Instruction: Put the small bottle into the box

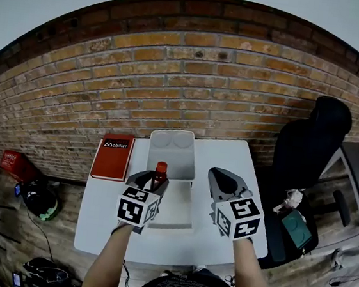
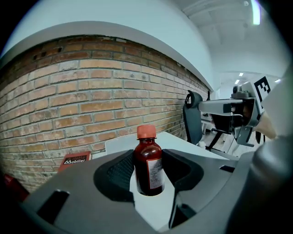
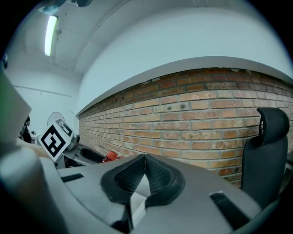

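Note:
A small dark-brown bottle [image 1: 160, 173] with a red cap stands upright between my left gripper's [image 1: 156, 182] jaws, which are shut on its body. The left gripper view shows the bottle [image 2: 149, 165] close up, white label facing right, held above the white table. An open white box [image 1: 172, 153] lies just beyond the bottle at the table's middle back, with a flat white panel [image 1: 177, 211] in front of it. My right gripper [image 1: 222, 180] hovers to the right of the box, its jaws shut on nothing [image 3: 145, 170].
A red book [image 1: 113, 156] lies at the table's [image 1: 102, 230] back left. The brick wall [image 1: 174, 81] runs right behind the table. A black office chair [image 1: 308, 148] stands to the right. Bags and a red case [image 1: 16, 165] sit on the floor at left.

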